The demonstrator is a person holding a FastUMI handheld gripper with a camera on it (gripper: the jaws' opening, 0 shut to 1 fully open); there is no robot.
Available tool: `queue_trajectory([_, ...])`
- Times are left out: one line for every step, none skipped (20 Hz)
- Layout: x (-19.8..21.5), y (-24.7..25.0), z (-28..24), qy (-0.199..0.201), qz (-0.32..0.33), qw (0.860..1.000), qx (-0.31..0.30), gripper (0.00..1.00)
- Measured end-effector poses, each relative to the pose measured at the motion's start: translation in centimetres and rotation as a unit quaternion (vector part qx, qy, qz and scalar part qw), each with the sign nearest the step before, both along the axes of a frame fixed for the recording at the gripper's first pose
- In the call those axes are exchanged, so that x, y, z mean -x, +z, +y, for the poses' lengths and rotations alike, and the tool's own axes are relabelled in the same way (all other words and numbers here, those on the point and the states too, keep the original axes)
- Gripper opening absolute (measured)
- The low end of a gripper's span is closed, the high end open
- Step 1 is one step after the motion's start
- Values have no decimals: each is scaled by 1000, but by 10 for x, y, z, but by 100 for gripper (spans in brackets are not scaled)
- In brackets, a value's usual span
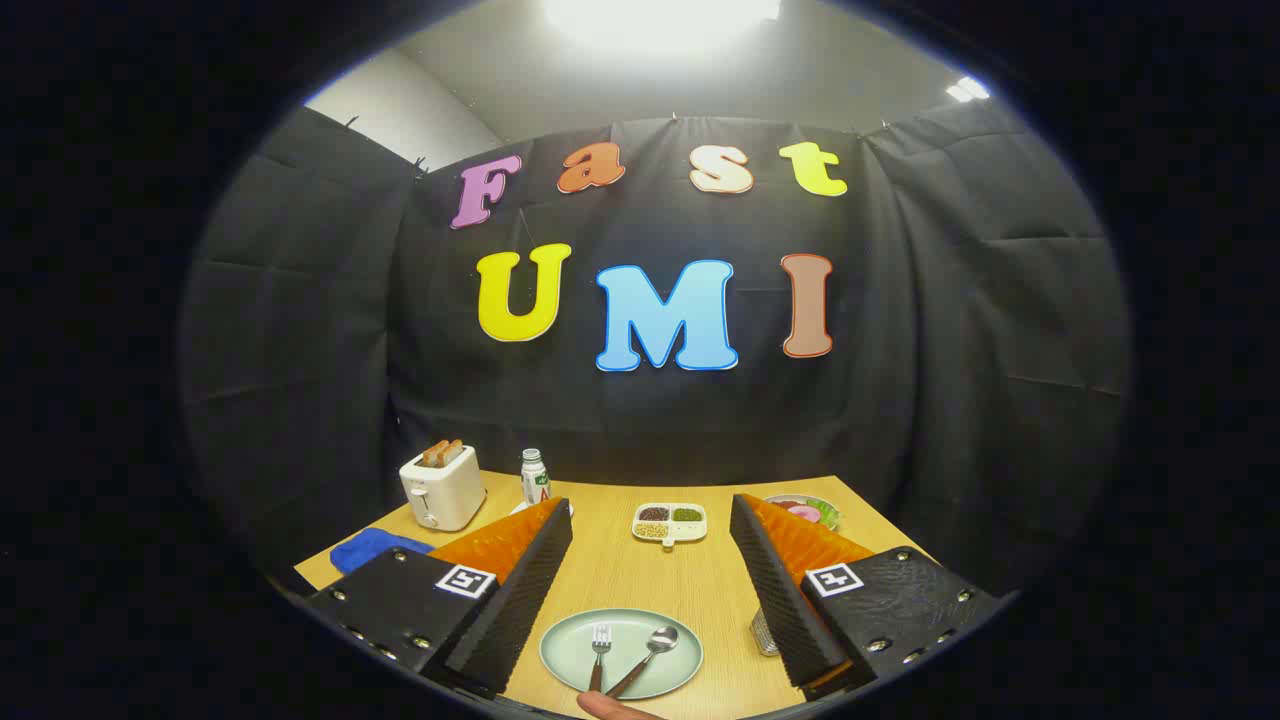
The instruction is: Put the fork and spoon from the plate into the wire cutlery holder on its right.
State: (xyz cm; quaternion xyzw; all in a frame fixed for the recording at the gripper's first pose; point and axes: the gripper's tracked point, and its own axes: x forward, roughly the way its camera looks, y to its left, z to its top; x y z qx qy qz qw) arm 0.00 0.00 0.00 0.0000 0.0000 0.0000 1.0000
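Note:
A pale green plate [570, 655] lies on the wooden table, low between my two fingers. On it rest a fork [600, 645] and a spoon [655, 648], side by side with their heads pointing away from me. The wire cutlery holder [764, 632] peeks out just right of the plate, mostly hidden behind my right finger. My gripper [651, 518] is open, held above the table with nothing between the fingers. A fingertip of a person [605, 705] shows at the plate's near rim.
At the far left of the table stand a white toaster [441, 487] with toast and a small bottle [535, 475]. A blue cloth [370, 548] lies left. A divided white dish [669, 523] sits mid-table, and a plate of food [810, 510] at the far right.

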Motion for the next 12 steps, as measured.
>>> queue_trajectory([-2, -3, 0, 0, 2, 1000, 0, 97])
queue_trajectory([-2, -7, 1, 1, 8, 1000, 0, 97])
queue_trajectory([-2, -12, 1, 2, 13, 1000, 0, 97])
queue_trajectory([-2, -15, 1, 2, 19, 1000, 0, 97])
queue_trajectory([-2, -17, 0, 2, 23, 1000, -1, 97])
queue_trajectory([-2, -19, 0, 3, 25, 1000, -4, 97])
queue_trajectory([-2, -17, 0, 5, 23, 1000, -9, 97])
queue_trajectory([-2, -16, 0, 6, 23, 1000, -13, 97])
queue_trajectory([-2, -18, 0, 6, 23, 1000, -14, 97])
queue_trajectory([-3, -18, 0, 5, 23, 1000, -15, 97])
queue_trajectory([-3, -20, -1, 4, 25, 1000, -14, 97])
queue_trajectory([-4, -23, 0, 4, 28, 999, -14, 97])
